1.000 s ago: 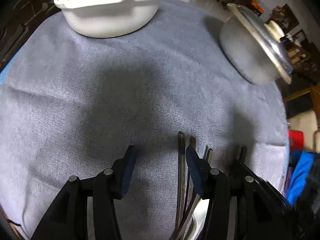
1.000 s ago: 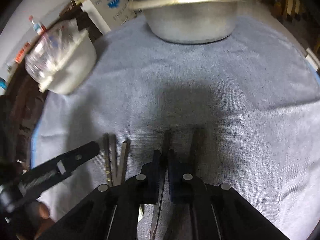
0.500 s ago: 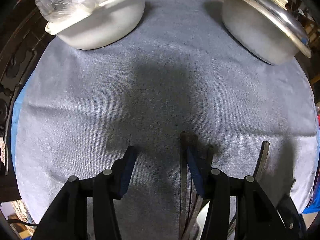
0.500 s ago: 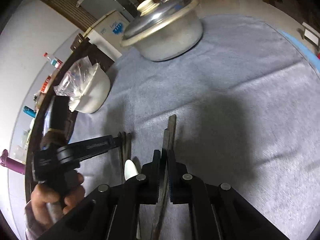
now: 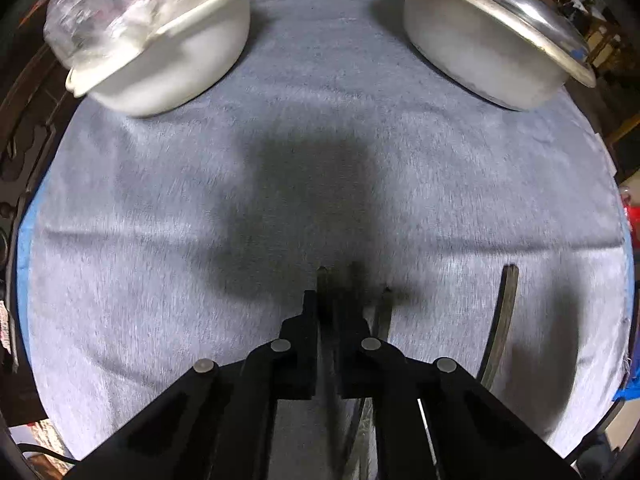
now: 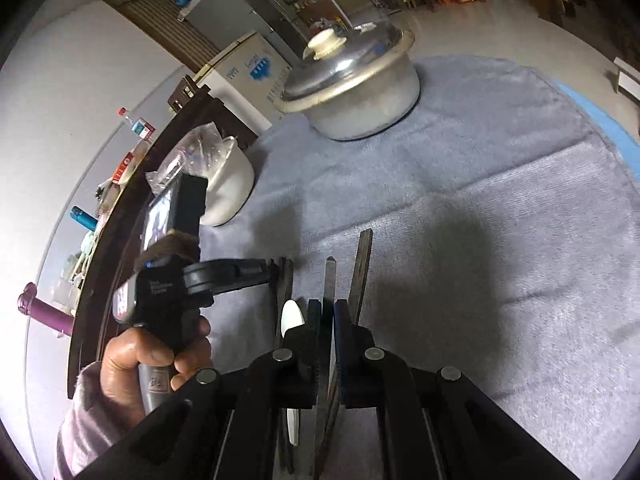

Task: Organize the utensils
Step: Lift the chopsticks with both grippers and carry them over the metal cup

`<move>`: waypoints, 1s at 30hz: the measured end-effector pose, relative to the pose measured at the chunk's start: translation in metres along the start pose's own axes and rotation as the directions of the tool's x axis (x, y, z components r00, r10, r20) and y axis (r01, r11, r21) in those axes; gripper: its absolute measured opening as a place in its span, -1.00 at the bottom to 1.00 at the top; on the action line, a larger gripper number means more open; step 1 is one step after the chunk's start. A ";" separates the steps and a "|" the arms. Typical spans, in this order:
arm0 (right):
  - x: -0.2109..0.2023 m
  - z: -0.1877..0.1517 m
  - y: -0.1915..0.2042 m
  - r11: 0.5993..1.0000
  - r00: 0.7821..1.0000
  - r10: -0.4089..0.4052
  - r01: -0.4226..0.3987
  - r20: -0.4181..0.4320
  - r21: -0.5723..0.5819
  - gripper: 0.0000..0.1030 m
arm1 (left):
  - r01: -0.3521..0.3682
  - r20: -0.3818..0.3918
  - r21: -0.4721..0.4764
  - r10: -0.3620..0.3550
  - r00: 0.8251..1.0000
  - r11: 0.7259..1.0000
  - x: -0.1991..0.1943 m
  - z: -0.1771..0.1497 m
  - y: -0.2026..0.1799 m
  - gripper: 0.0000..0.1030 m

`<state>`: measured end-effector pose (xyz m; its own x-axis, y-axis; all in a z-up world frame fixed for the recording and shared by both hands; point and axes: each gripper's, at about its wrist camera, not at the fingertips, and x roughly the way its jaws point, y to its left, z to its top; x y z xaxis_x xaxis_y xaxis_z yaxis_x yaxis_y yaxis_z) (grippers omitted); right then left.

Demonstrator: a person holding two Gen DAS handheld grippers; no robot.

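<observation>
The left claw had just closed, its black fingers drawn together on the handle end of a dark metal utensil that lay on the grey cloth covering the worktop. Just to the right of that grip a second thin handle showed, and farther right a curved flat handle stood apart from both. The right claw was likewise shut, gripping a slim flat utensil that ran out between its fingers; a longer flat handle lay beside it on the right, and a white spoon just to its left. In the right wrist view a hand in a pale sleeve held the left tool near more dark utensil handles. At the far edge of the cloth sat a white bowl holding a clear plastic bag, and a lidded metal pot.
</observation>
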<state>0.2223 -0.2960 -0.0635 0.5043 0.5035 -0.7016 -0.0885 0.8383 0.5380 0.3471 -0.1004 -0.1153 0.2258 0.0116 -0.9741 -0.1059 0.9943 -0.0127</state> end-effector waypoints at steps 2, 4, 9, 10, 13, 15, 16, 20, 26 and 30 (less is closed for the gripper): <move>-0.007 -0.004 0.001 1.000 1.000 0.001 -0.001 0.009 0.000 -0.87 | 0.019 0.004 -0.005 -0.019 1.000 1.000 -0.002 -0.007 0.007 -0.89; -0.017 -0.010 0.006 1.000 1.000 0.003 -0.002 0.031 -0.012 -0.87 | 0.049 0.033 -0.007 -0.049 0.998 0.999 -0.008 -0.017 0.016 -0.89; -0.049 -0.025 0.028 0.998 0.994 -0.001 0.008 0.107 -0.064 -0.87 | 0.114 0.120 0.002 -0.113 0.986 0.993 -0.049 -0.044 0.031 -0.89; -0.056 -0.029 0.034 0.997 0.992 -0.007 0.017 0.127 -0.076 -0.87 | 0.120 0.136 0.006 -0.119 0.983 0.993 -0.056 -0.047 0.034 -0.89; -0.076 -0.040 0.048 0.993 0.981 -0.030 0.051 0.190 -0.105 -0.87 | 0.157 0.203 0.020 -0.158 0.966 0.987 -0.086 -0.067 0.046 -0.89; -0.091 -0.048 0.057 0.991 0.974 -0.031 0.059 0.225 -0.119 -0.87 | 0.173 0.249 0.033 -0.176 0.952 0.984 -0.103 -0.078 0.054 -0.89; -0.098 -0.051 0.062 0.990 0.970 -0.033 0.065 0.240 -0.126 -0.87 | 0.184 0.275 0.039 -0.188 0.943 0.982 -0.115 -0.084 0.057 -0.89; -0.127 -0.064 0.080 0.984 0.950 -0.041 0.093 0.310 -0.154 -0.87 | 0.213 0.375 0.073 -0.225 0.899 0.974 -0.165 -0.117 0.072 -0.89; -0.178 -0.085 0.107 0.974 0.899 -0.039 0.132 0.436 -0.186 -0.87 | 0.285 0.497 0.106 -0.298 0.815 0.953 -0.229 -0.164 0.089 -0.89; -0.206 -0.100 0.126 0.965 0.867 -0.032 0.156 0.497 -0.211 -0.87 | 0.314 0.580 0.115 -0.320 0.749 0.942 -0.267 -0.192 0.099 -0.89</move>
<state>0.0215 -0.2732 0.1025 0.8669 0.3061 -0.3935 -0.1877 0.9316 0.3112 0.0904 -0.0251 0.1000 0.7650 -0.2480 -0.5944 0.0821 0.9529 -0.2920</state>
